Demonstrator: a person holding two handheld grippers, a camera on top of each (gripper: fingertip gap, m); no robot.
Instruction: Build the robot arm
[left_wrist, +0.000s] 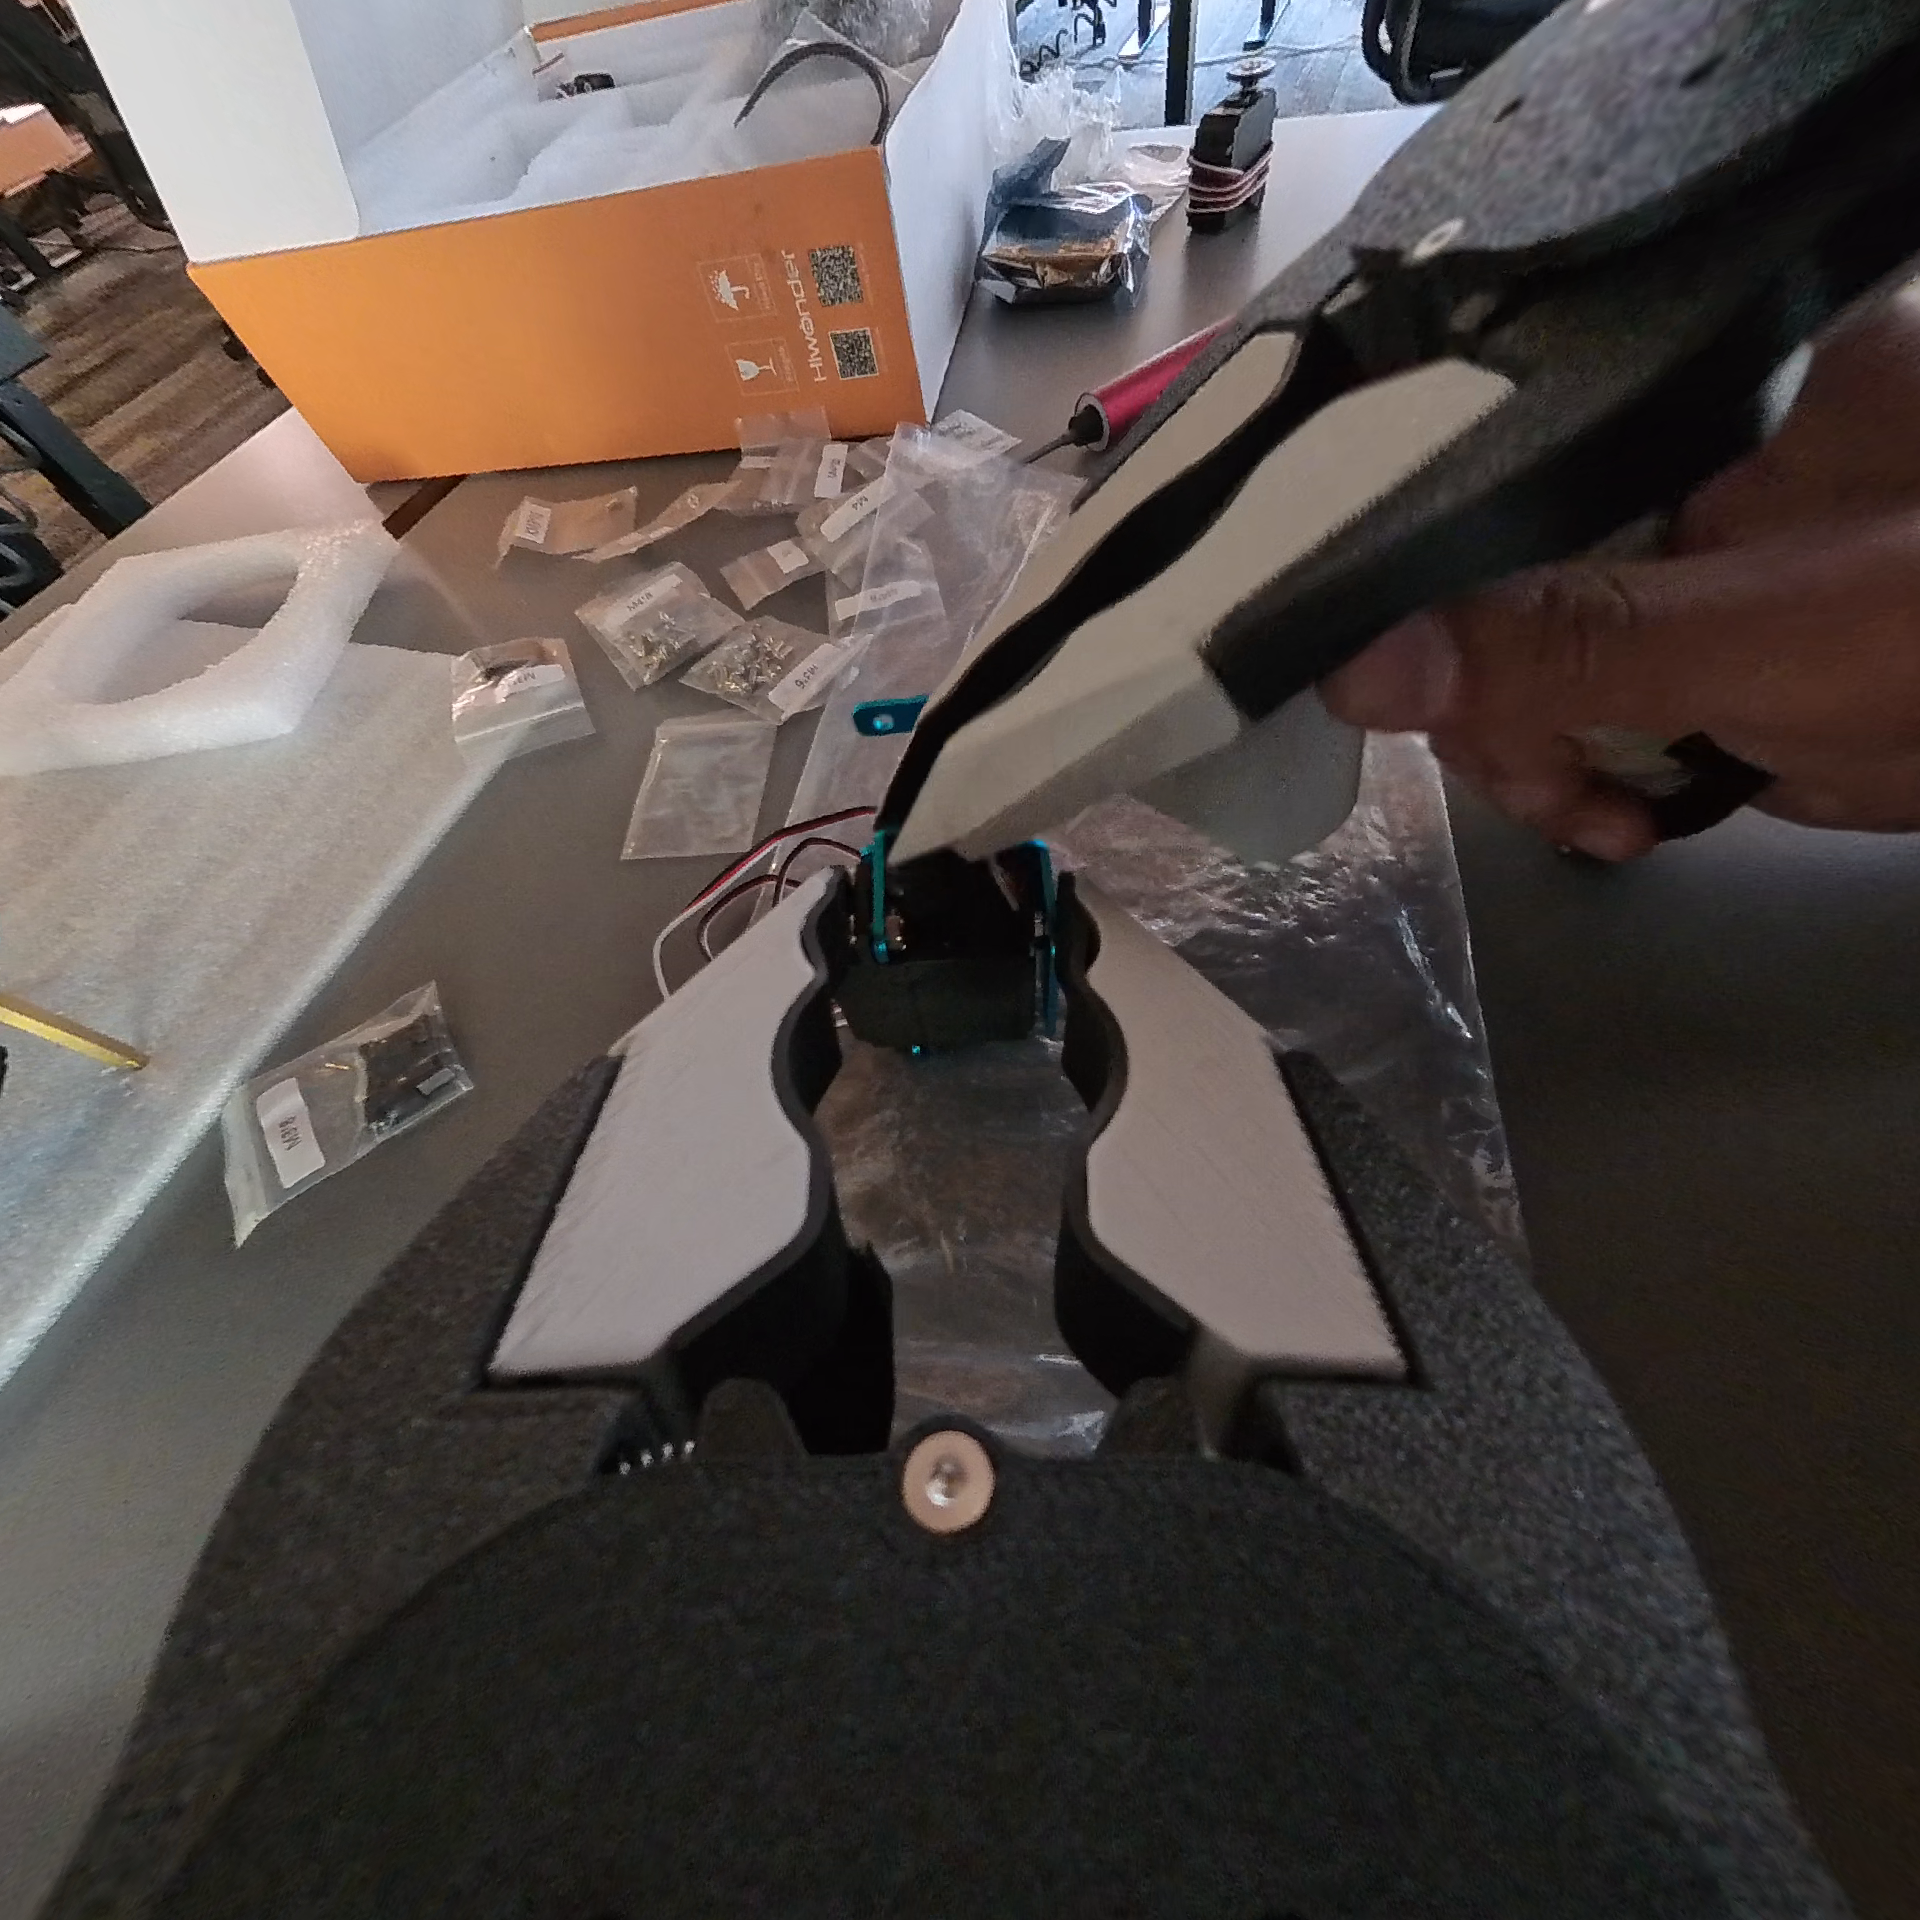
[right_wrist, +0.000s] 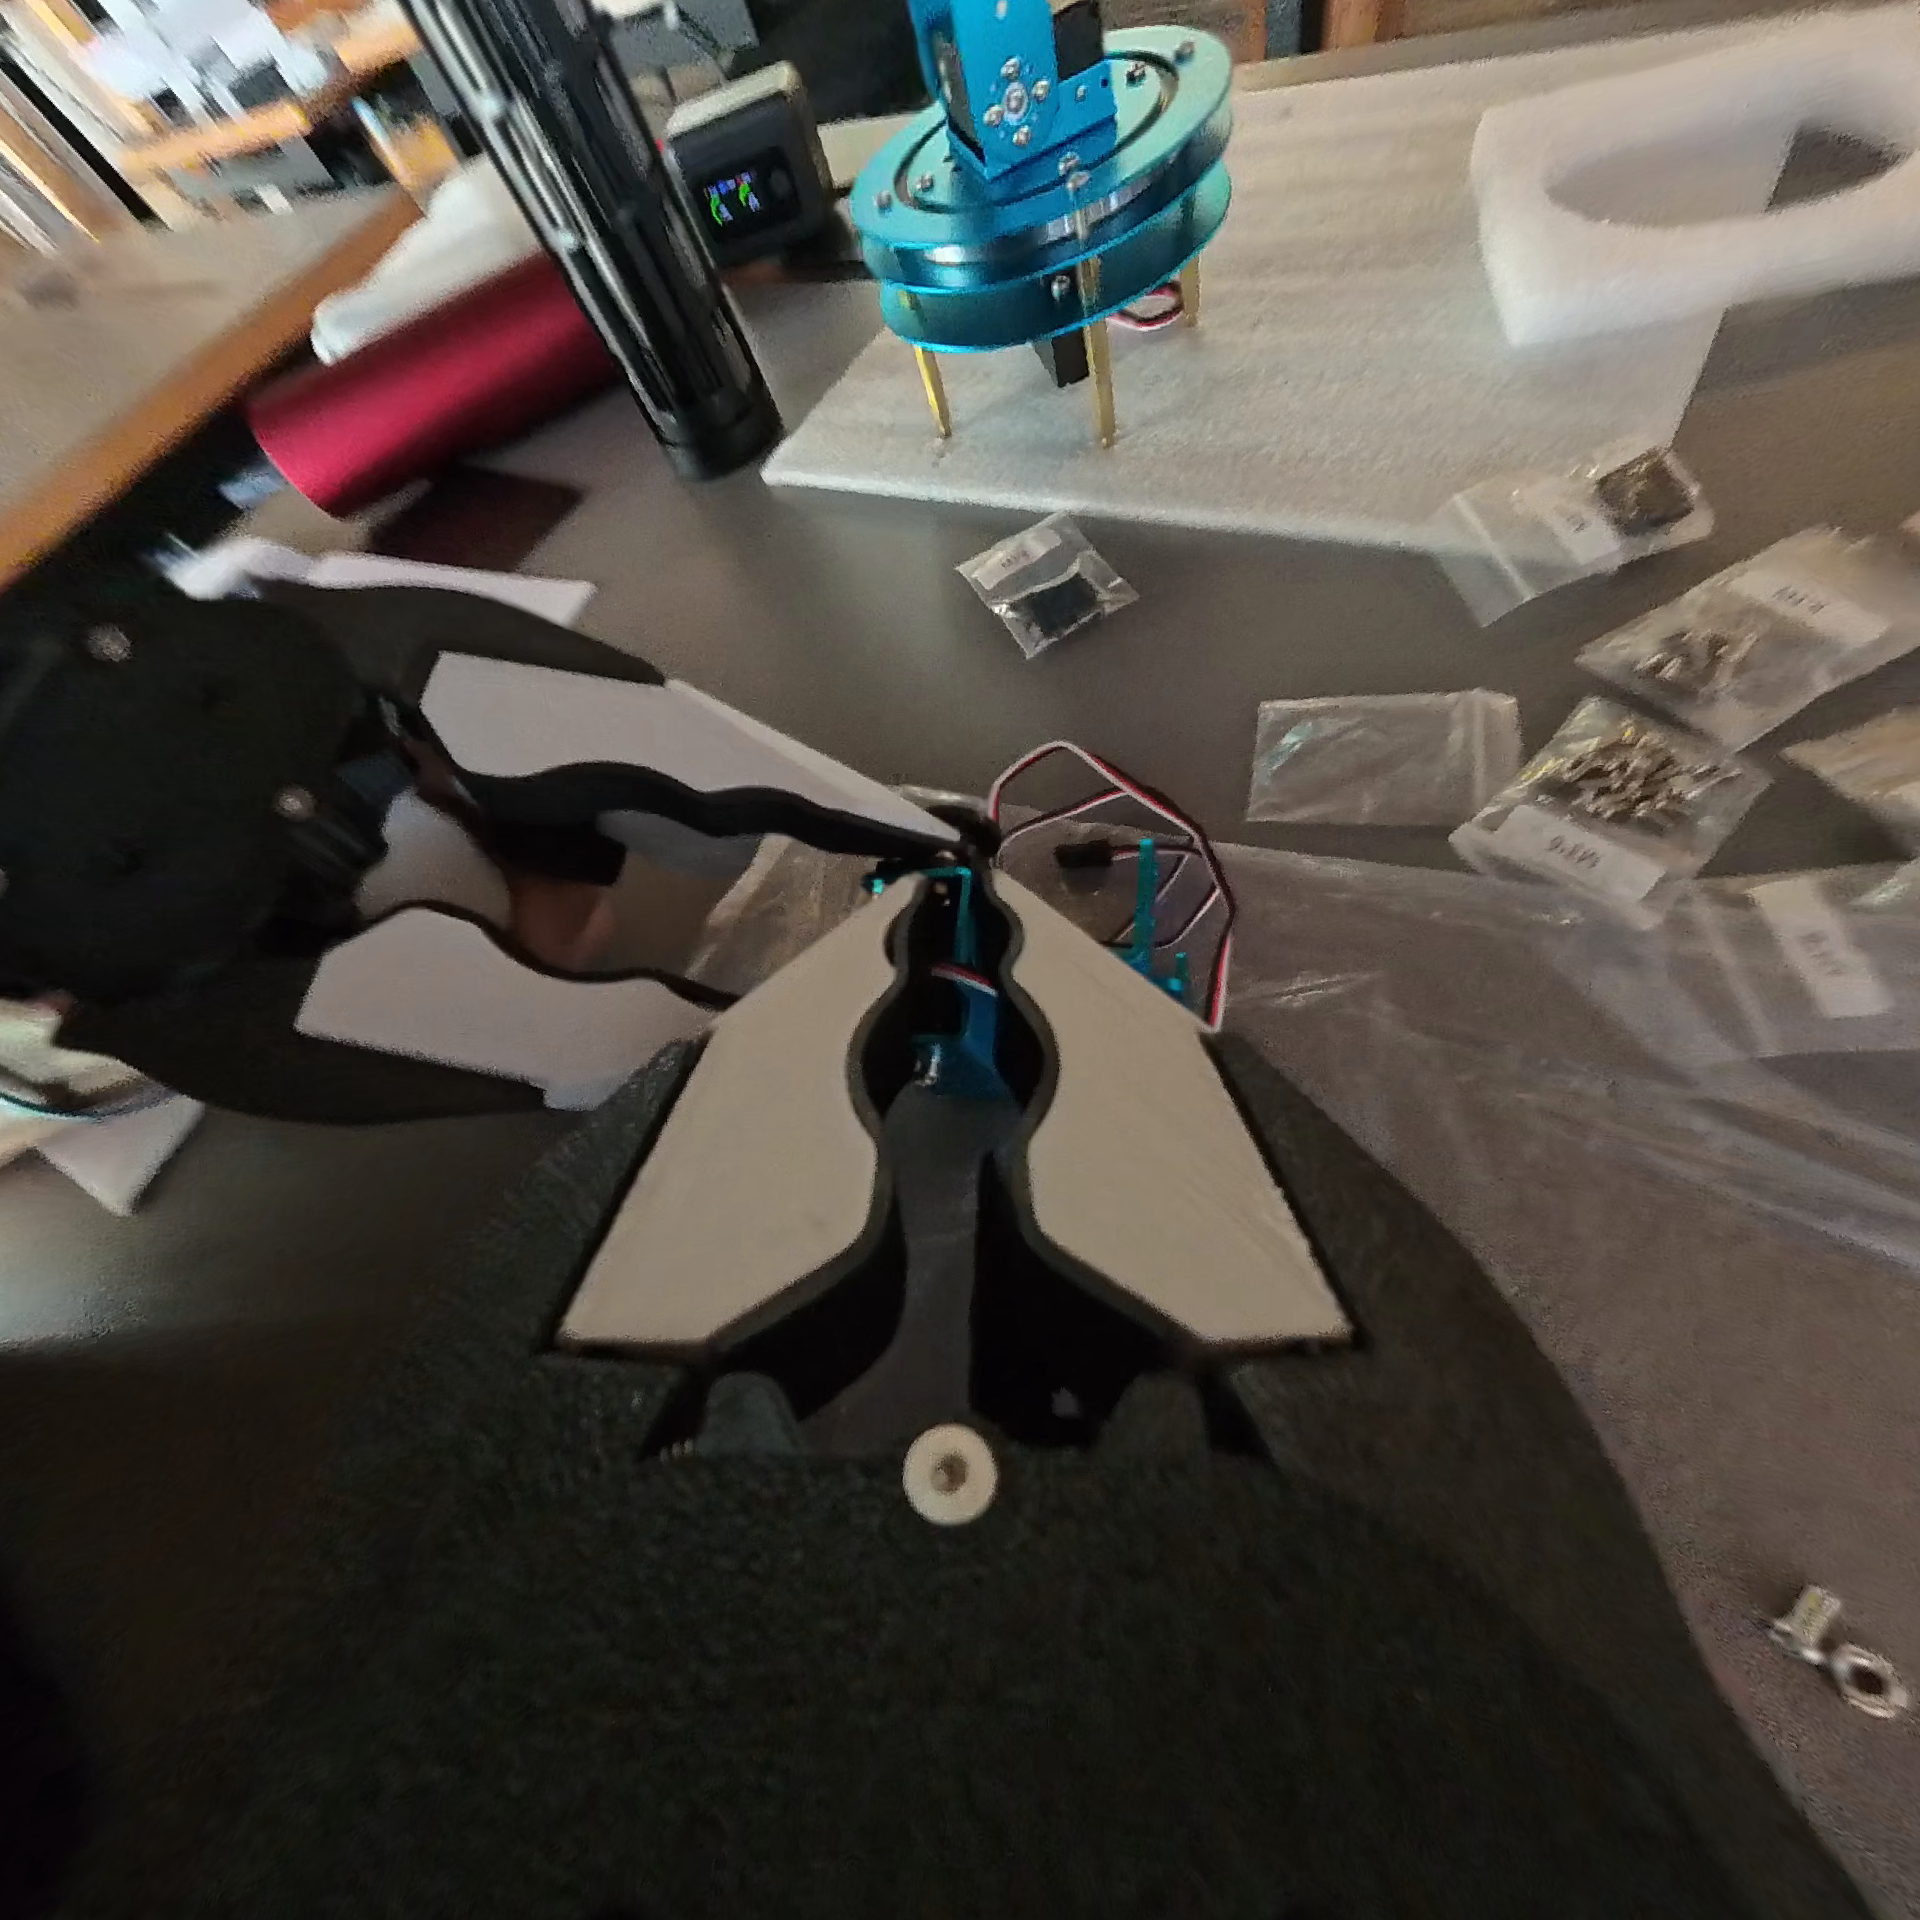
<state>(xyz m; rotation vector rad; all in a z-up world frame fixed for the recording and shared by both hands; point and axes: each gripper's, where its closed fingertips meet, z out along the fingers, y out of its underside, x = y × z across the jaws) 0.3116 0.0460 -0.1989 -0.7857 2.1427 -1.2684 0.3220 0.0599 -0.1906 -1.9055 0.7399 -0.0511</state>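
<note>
Nearest, L gripper (left_wrist: 951, 914): jaws part-closed, tips pressed on both sides of black servo (left_wrist: 935, 987), held just above clear bag (left_wrist: 1299, 987) on grey table (left_wrist: 1662, 1143). From upper right, R gripper (right_wrist: 956, 894) in a hand (left_wrist: 1662, 675): jaws nearly together, pinching one upright plate of teal bracket (right_wrist: 971, 1029) that straddles servo. Red/black/white wires (right_wrist: 1132, 800) looped just beyond, plug end loose on bag. Mid-distance: small screw bags (left_wrist: 675, 634) scattered; loose nut (right_wrist: 1860, 1683) apart, to the right in R view. Farther: foam block (left_wrist: 156, 665), red screwdriver (left_wrist: 1143, 384), teal round base (right_wrist: 1039, 208) on brass posts. Farthest: open orange box (left_wrist: 540, 343).
</note>
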